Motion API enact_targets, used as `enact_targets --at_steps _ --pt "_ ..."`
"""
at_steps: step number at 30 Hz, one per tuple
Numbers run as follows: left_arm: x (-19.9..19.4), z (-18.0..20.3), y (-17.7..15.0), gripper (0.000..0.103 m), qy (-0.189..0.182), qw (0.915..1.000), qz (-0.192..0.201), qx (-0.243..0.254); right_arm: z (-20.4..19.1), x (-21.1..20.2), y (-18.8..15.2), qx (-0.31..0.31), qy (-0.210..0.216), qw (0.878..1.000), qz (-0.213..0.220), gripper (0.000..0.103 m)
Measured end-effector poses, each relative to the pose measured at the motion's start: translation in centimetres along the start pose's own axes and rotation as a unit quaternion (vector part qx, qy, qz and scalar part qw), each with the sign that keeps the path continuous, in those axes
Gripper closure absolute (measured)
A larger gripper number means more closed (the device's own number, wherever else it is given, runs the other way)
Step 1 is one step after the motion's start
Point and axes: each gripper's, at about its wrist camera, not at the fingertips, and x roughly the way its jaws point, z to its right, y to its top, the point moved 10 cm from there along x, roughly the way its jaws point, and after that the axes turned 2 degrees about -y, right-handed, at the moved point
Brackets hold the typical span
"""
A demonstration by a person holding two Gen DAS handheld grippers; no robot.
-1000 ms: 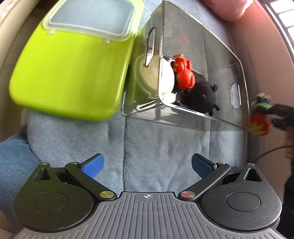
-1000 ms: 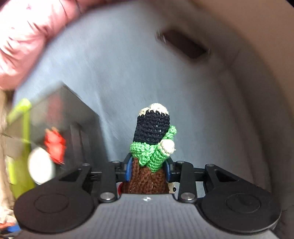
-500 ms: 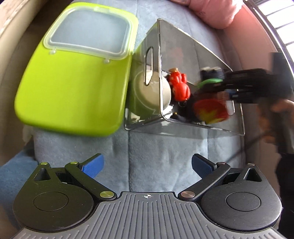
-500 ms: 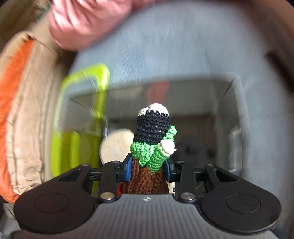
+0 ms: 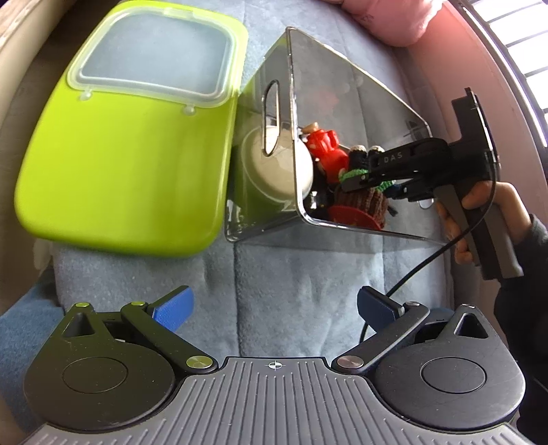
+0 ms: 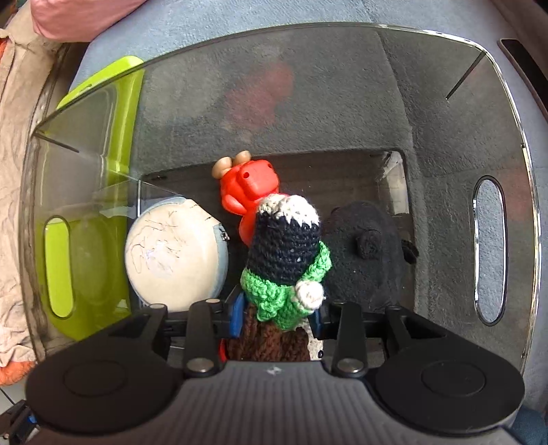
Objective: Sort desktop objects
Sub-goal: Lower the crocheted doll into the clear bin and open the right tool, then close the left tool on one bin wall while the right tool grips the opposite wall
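A crochet doll (image 6: 286, 246) with a black head, green scarf and brown body stands between the blue pads of my right gripper (image 6: 276, 316). The jaws are opening but the pads still touch it. The gripper points down into a clear smoky box (image 6: 507, 102), just above a red toy figure (image 6: 250, 188), a round white pouch (image 6: 174, 253) and a black plush (image 6: 366, 253). The left wrist view shows the same right gripper (image 5: 370, 178) reaching into the box (image 5: 342, 102) with the doll (image 5: 363, 202). My left gripper (image 5: 274, 308) hangs open and empty over the blue blanket in front of the box.
A lime-green container (image 5: 130, 154) with a clear lid lies against the box's left side. A pink cushion (image 5: 394, 17) sits behind the box. A person's hand (image 5: 479, 205) holds the right gripper's handle, with a cable trailing down. Blue blanket (image 5: 291, 267) covers the surface.
The right gripper has swung in from the right with the doll and come down into the clear box. Its pads stand slightly wider apart. The left gripper has barely moved.
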Motion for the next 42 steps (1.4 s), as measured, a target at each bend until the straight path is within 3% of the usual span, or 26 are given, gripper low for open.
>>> enact_targets --at_steps 5,9,11,12,13,15,16,18,20,22,26,30,31,32,35,37,39,42 --pt "-1.6 -0.2 2.5 0.0 -0.018 0.9991 0.035 -0.014 0.8 -2.1 0.3 -0.006 0.006 1.0 0.018 0.053" --pt "-2.6 0.7 7.6 0.0 -0.098 0.9918 0.079 -0.021 2.0 -9.3 0.4 -0.018 0.053 0.992 0.115 0.05" --pt "-2.0 1.0 10.2 0.0 -0.154 0.9843 0.082 -0.025 3.6 -14.1 0.4 -0.023 0.079 0.977 0.198 0.033" --pt "-1.4 0.8 11.2 0.0 -0.166 0.9823 0.079 -0.036 4.8 -16.7 0.3 -0.022 0.091 0.964 0.25 0.027" --pt "-0.6 0.5 12.1 0.0 -0.166 0.9824 0.073 -0.045 6.1 -18.8 0.1 -0.023 0.1 0.949 0.297 0.015" --pt "1.3 -0.1 13.2 0.0 -0.141 0.9867 0.058 -0.057 8.9 -21.2 -0.8 -0.037 0.094 0.924 0.37 0.012" --pt "2.0 0.1 13.4 0.0 -0.136 0.9877 0.053 -0.058 10.1 -21.3 -1.4 -0.049 0.083 0.918 0.386 0.012" --pt "3.2 0.6 13.9 0.0 -0.123 0.9894 0.046 -0.062 12.4 -19.3 -2.7 -0.061 0.074 0.927 0.364 0.019" --pt "3.9 1.1 14.4 0.002 -0.096 0.9917 0.058 -0.062 14.1 -15.9 -3.7 -0.035 0.118 0.942 0.313 0.034" --pt "4.5 1.9 14.8 0.035 -0.091 0.9921 0.057 -0.065 15.4 -12.8 -4.0 0.001 0.171 0.946 0.274 0.041" --pt "5.1 1.6 15.3 0.048 -0.086 0.9902 0.055 -0.095 16.1 -9.3 -2.6 0.035 0.242 0.936 0.255 0.041" --pt "5.3 0.1 15.4 0.065 -0.112 0.9827 0.049 -0.139 14.5 -7.0 -0.3 0.015 0.235 0.943 0.233 0.042" --pt "5.4 -0.2 15.3 0.067 -0.115 0.9819 0.048 -0.142 14.2 -6.6 0.2 0.012 0.23 0.946 0.227 0.05" --pt "5.3 -0.3 15.1 0.071 -0.115 0.9824 0.048 -0.139 13.8 -6.1 0.7 0.012 0.232 0.948 0.218 0.07" --pt "5.0 0.3 14.4 0.072 -0.101 0.9878 0.051 -0.107 13.4 -5.5 1.0 0.03 0.228 0.952 0.201 0.076" --pt "4.8 0.8 13.9 0.071 -0.092 0.9905 0.053 -0.088 12.7 -5.8 0.0 0.004 0.191 0.958 0.214 0.076" --pt "4.2 1.3 13.1 0.061 -0.102 0.9894 0.054 -0.088 12.0 -6.3 -1.1 -0.023 0.155 0.962 0.224 0.076" --pt "2.7 1.8 10.8 0.05 -0.115 0.9884 0.054 -0.083 12.1 -7.3 -3.5 -0.011 0.169 0.962 0.213 0.076"
